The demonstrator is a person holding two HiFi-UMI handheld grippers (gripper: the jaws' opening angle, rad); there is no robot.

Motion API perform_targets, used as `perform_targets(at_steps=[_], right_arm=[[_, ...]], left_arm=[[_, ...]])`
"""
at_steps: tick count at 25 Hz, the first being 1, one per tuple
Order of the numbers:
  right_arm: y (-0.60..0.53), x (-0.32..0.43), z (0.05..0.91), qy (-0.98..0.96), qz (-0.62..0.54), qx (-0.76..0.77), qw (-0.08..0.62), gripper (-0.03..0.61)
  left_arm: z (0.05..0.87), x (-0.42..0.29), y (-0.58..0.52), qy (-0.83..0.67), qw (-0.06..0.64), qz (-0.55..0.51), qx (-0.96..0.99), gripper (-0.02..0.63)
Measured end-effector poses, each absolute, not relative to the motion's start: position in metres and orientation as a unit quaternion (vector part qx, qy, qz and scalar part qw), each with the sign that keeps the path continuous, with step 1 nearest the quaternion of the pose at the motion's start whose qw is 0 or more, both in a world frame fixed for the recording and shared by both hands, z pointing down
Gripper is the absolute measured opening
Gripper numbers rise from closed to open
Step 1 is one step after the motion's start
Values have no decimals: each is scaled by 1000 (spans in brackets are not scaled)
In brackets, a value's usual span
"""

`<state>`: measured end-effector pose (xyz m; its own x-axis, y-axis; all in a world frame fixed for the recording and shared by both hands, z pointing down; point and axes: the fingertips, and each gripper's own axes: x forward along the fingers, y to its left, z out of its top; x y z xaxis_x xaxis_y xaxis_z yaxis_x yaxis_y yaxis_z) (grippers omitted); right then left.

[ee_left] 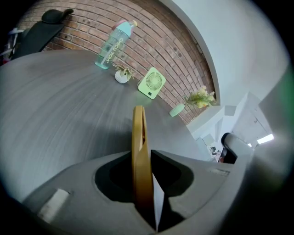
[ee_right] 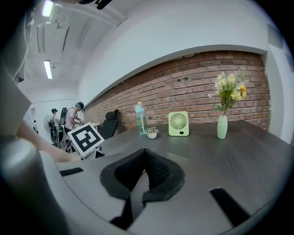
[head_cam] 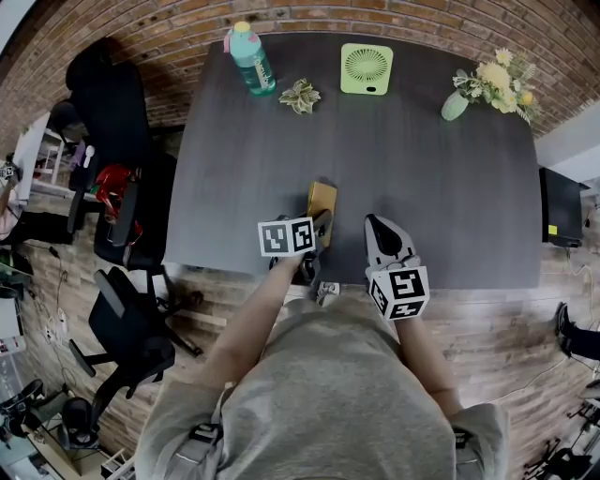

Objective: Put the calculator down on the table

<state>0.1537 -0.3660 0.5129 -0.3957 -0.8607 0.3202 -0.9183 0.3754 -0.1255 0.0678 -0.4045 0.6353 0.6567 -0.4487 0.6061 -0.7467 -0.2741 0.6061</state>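
Left gripper [head_cam: 317,231] clamped on thin yellow calculator [head_cam: 322,198] held edge-up at near edge of dark grey bench [head_cam: 441,197], right gripper [head_cam: 380,231] closed, empty, just beside, teal bottle [head_cam: 251,58], small potted plant [head_cam: 300,96], green fan [head_cam: 366,68], flower vase [head_cam: 457,104] along far side, brick wall [head_cam: 394,17] beyond

Ceiling strip lights [ee_right: 48,69] give even brightness; fisheye edges curve and darken.
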Motion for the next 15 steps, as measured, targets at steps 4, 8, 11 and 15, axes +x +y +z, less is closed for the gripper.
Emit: perform_targets(at_steps=[4, 8, 11, 15], right_arm=[[-367, 150, 513, -824, 142, 538, 103, 2], [-367, 148, 513, -826, 141, 537, 103, 2], [-367, 148, 514, -825, 141, 537, 104, 2], [-367, 147, 514, -826, 141, 536, 105, 2]], left_arm=[[638, 64, -406, -391, 459, 175, 779, 106], [640, 59, -406, -402, 452, 183, 775, 118], [641, 54, -408, -414, 448, 185, 770, 127], [641, 47, -411, -428, 439, 194, 766, 140]])
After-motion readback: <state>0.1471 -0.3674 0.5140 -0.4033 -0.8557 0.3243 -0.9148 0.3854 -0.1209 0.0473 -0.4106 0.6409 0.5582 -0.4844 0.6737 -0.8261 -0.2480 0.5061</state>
